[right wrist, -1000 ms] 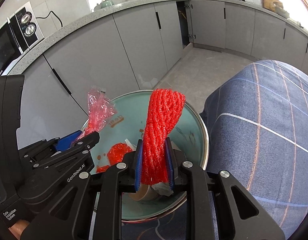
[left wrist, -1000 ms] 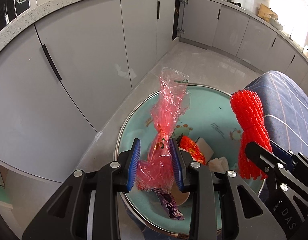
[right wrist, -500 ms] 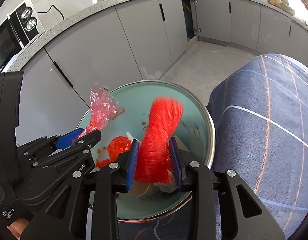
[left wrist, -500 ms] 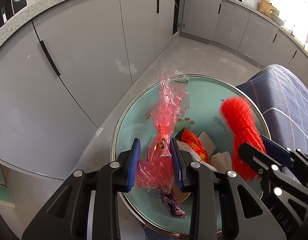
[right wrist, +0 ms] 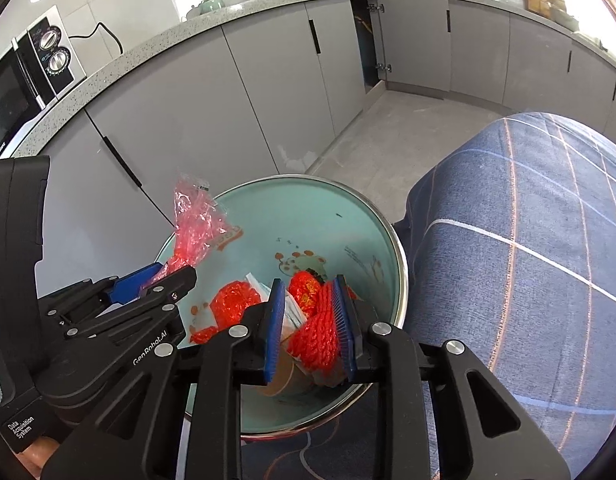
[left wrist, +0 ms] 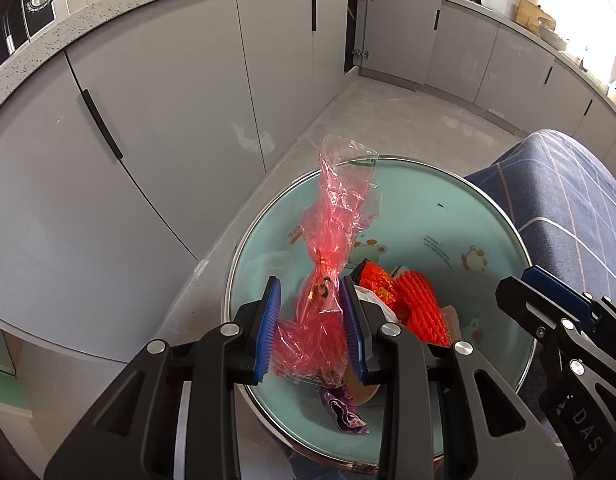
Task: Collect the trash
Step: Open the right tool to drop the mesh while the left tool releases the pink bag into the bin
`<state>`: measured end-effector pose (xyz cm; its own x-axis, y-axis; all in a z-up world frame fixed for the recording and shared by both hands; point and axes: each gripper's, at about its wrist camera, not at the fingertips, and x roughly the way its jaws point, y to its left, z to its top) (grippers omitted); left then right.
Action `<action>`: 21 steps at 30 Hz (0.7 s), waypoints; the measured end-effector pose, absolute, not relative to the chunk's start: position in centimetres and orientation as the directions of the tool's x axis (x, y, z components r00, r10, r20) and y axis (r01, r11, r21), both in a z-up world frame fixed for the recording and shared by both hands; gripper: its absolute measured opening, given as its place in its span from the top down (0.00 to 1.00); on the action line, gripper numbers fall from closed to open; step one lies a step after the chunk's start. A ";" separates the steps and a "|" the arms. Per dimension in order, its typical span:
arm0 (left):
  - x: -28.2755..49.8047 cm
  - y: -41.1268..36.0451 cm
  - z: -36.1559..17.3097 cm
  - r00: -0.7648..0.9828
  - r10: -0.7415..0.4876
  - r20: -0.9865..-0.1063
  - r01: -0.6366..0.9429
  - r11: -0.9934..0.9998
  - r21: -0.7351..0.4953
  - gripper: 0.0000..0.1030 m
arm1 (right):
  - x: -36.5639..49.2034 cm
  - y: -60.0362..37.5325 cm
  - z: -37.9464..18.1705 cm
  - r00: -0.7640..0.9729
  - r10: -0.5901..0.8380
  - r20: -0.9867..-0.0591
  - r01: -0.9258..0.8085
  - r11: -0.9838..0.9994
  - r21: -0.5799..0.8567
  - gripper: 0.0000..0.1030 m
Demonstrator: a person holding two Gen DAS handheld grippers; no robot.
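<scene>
A teal round bin point(left wrist: 448, 216) with cartoon prints stands below both grippers and holds several pieces of trash. My left gripper point(left wrist: 311, 320) is shut on a crumpled pink plastic bag point(left wrist: 336, 216) that sticks up over the bin; the bag also shows in the right wrist view point(right wrist: 195, 224). My right gripper point(right wrist: 308, 326) hangs open over the bin point(right wrist: 348, 232). The red foam net point(right wrist: 320, 332) lies loose in the bin between its fingers, on top of the other trash, and shows in the left wrist view point(left wrist: 422, 306) too.
Grey kitchen cabinets point(left wrist: 167, 112) curve along the left and back under a speckled counter. A blue checked cloth point(right wrist: 528, 260) covers something close on the right of the bin. A microwave point(right wrist: 31, 76) sits on the counter. Grey floor point(left wrist: 408, 120) lies beyond the bin.
My right gripper opened and the red foam net dropped from it into the bin. My left gripper kept its hold on the pink bag and moved a little lower toward the bin.
</scene>
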<state>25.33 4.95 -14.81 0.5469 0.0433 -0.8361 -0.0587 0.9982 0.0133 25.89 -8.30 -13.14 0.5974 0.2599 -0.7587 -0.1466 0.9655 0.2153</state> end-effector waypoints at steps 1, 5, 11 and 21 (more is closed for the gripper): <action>25.3 4.9 -14.8 0.547 0.044 -0.836 -0.058 0.998 0.015 0.70 | 25.9 -8.3 -13.2 0.596 0.260 -0.759 -0.146 0.965 0.216 0.74; 25.5 5.2 -15.1 0.541 0.045 -0.840 -0.056 0.998 0.017 0.70 | 25.7 -8.4 -13.2 0.599 0.259 -0.758 -0.142 0.966 0.218 0.74; 25.6 5.0 -15.5 0.532 0.041 -0.846 -0.047 0.999 0.019 0.70 | 25.4 -8.8 -13.0 0.606 0.256 -0.753 -0.128 0.966 0.226 0.74; 25.9 4.9 -16.1 0.521 0.048 -0.852 -0.036 0.999 0.034 0.70 | 25.2 -9.4 -12.6 0.622 0.239 -0.746 -0.103 0.969 0.224 0.74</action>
<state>25.91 4.86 -16.09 0.5211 0.0477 -0.8522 -0.0361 0.9988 0.0339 25.20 -9.37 -12.55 0.6218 0.2385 -0.7460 -0.1030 0.9691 0.2241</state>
